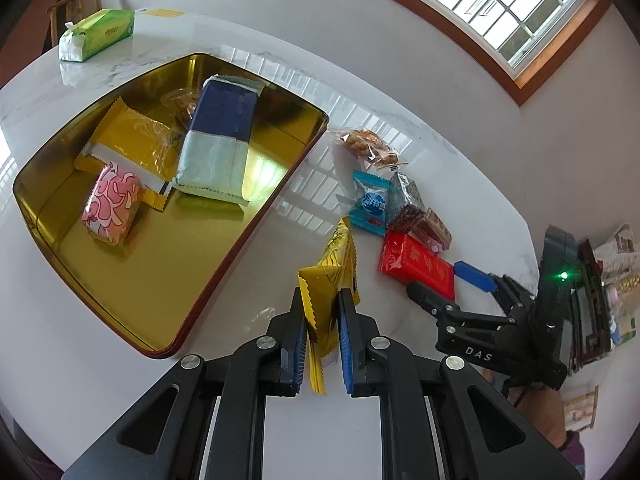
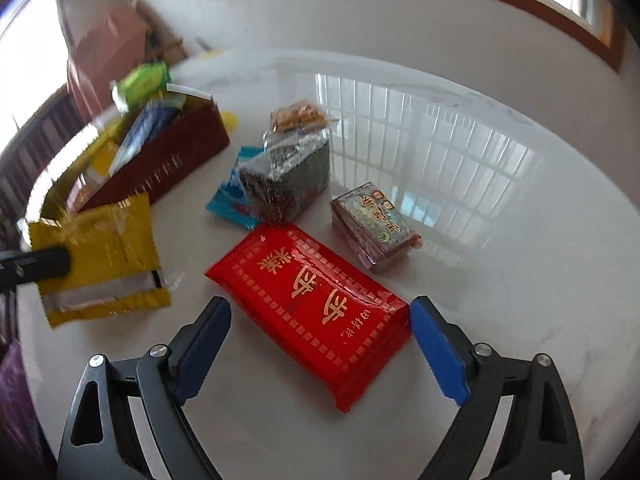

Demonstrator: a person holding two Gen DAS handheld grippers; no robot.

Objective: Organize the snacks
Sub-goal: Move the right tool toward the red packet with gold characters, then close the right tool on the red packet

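Yellow packet [image 1: 328, 276] pinched in left gripper [image 1: 322, 320], bound for tin [image 1: 240, 236]; right gripper [image 2: 320, 344] spread wide, straddling red packet [image 2: 312, 300] lower centre.

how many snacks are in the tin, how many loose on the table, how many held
In the gold tin: 4 (pink pack, yellow pack, blue and pale green pack, clear bag)
Loose on the table: 5 (clear cookie bag, blue candy, dark block, small brown block, red pack)
Held by the left gripper: 1 (yellow packet)
Total: 10
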